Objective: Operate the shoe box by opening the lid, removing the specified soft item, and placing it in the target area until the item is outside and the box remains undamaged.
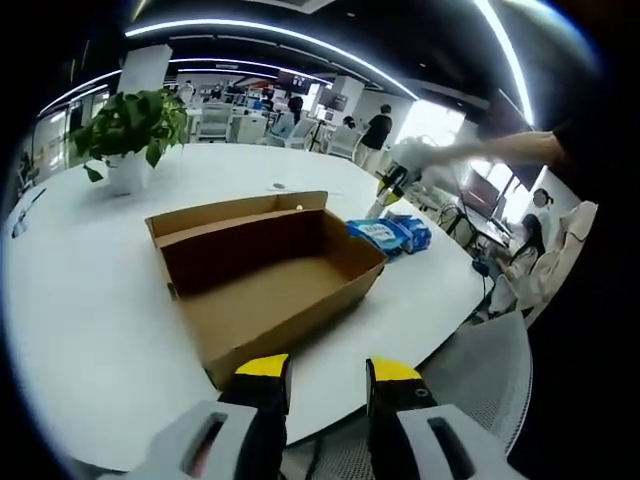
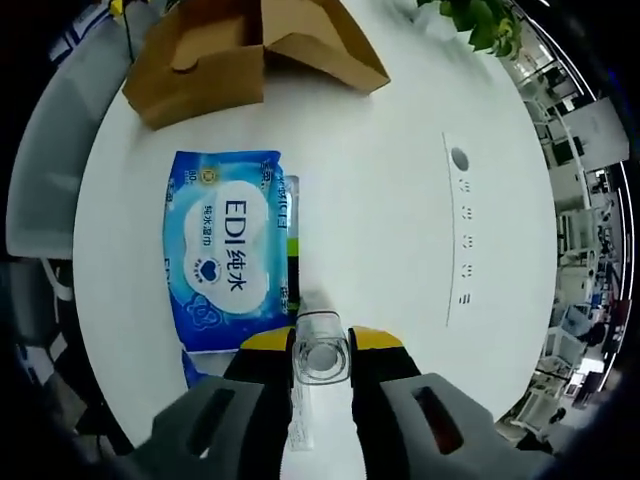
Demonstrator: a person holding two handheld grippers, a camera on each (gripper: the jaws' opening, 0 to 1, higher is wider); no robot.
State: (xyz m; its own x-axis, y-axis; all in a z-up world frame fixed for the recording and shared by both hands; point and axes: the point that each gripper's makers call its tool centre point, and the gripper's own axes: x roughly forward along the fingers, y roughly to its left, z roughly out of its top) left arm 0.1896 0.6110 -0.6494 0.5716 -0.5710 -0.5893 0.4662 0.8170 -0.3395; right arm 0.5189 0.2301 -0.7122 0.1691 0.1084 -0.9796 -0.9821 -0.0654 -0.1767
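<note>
A cardboard shoe box (image 1: 268, 275) stands open and looks empty on a round white surface (image 1: 90, 300), its lid folded back on the far side, as the left gripper (image 1: 328, 378) hangs near its front corner with jaws apart and nothing between them. The soft item, a blue pack of wet wipes (image 2: 228, 250), already lies flat on the surface just right of the box, touching nothing but the tabletop. In the right gripper view, the right gripper (image 2: 321, 345) hovers at the pack's near edge, its jaws clamped on a clear plastic strip (image 2: 318, 355) that appears to belong to the pack, though the exact join is hard to make out. A potted plant (image 1: 130, 135) sits well apart at the far left of the surface, and a grey cable slot (image 2: 458, 215) runs across the bare surface beyond the pack. By the look of things the lid is open, the item is out and the box shows no damage; what seems left is letting go of the pack in the target area.
</note>
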